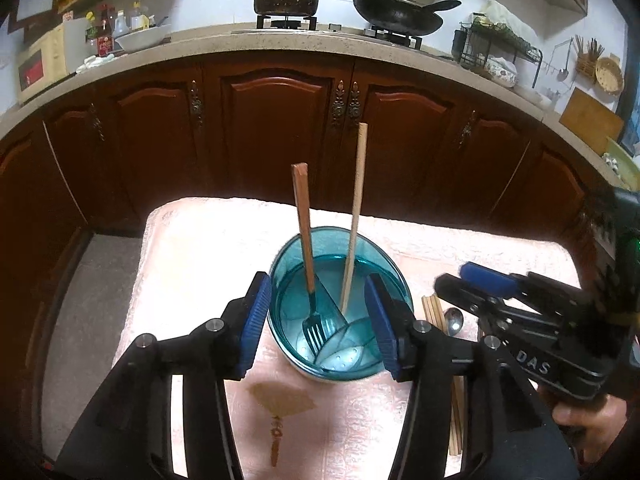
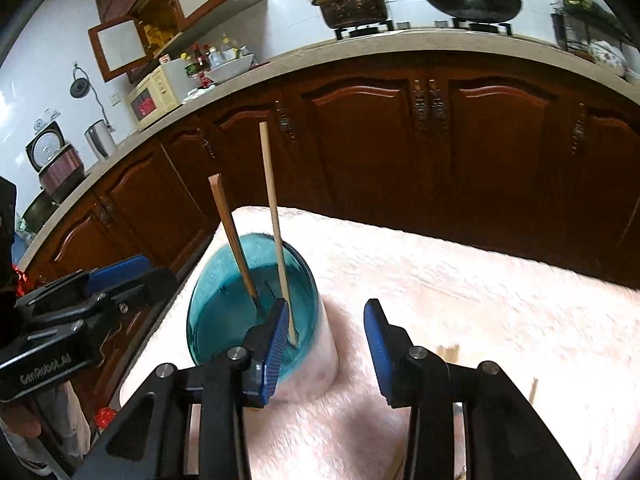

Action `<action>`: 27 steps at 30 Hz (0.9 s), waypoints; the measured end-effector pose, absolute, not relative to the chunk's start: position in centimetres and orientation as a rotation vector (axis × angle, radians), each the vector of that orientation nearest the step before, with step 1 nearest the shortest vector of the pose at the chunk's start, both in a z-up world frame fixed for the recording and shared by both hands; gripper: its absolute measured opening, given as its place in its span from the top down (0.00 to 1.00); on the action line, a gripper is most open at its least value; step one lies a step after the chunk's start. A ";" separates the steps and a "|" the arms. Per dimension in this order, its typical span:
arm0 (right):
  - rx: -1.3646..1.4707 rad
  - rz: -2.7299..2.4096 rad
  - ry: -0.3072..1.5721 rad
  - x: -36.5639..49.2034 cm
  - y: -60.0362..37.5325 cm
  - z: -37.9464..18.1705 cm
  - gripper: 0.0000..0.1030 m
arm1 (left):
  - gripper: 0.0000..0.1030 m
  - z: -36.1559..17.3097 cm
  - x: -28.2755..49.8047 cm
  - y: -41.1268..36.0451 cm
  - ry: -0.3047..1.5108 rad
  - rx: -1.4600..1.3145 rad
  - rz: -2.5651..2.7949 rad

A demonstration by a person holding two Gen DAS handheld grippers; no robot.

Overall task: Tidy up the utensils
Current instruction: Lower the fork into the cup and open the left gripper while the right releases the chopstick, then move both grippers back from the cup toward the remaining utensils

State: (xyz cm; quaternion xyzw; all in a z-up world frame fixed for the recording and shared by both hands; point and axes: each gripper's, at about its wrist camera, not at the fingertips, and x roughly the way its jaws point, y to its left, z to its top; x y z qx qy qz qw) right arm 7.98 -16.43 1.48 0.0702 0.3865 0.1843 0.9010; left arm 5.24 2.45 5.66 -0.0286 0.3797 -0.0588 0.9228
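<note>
A desk (image 1: 208,248) draped in a fluffy pale pink cloth (image 2: 460,288) stands in front of the dark wooden kitchen cabinets (image 1: 276,120), and everything in play sits on that cloth. Biggest of the lot is a round teal holder (image 1: 340,304) with see-through walls, standing upright near the cloth's left part as seen from the right wrist view; dividers split its inside into compartments. In it stand two things, both leaning only slightly: a fork (image 1: 310,280) with a reddish wooden handle, tines down on the holder's floor, and a single pale chopstick (image 1: 354,220), taller than the fork, its tip down by a divider in the neighbouring compartment. The left tool (image 1: 318,320) hangs right over the holder with its blue pads spread wide on either side of the rim, gripping nothing. The right tool (image 2: 326,344) is likewise spread open and empty, its left pad in front of the holder's rim and its other pad over bare cloth. On the cloth just to the right of the holder, partly hidden behind the tools, lie a few more chopsticks (image 1: 434,312) and, close beside them, a metal spoon (image 1: 453,320) with its bowl showing.
</note>
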 end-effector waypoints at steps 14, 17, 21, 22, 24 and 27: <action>0.156 0.199 0.794 1.2 -21.5 1.3 0.57 | 0.52 4.4 1.6 -2.8 0.791 -0.027 -0.192; 0.150 0.161 0.801 0.1 -22.6 1.0 0.57 | 0.51 4.0 1.2 -4.1 0.806 -0.028 -0.223; 0.156 0.127 0.811 -0.9 -23.9 0.7 0.56 | 0.43 3.5 0.7 -5.4 0.824 -0.043 -0.257; 0.158 0.119 0.812 -1.1 -24.2 0.7 0.56 | 0.42 3.3 0.7 -5.7 0.829 -0.043 -0.263; 0.152 0.100 0.819 -1.4 -24.6 0.6 0.56 | 0.42 3.0 0.6 -6.3 0.839 -0.045 -0.281; 0.155 0.088 0.835 -1.6 -25.4 0.1 0.55 | 0.39 2.3 0.5 -6.9 0.857 -0.062 -0.300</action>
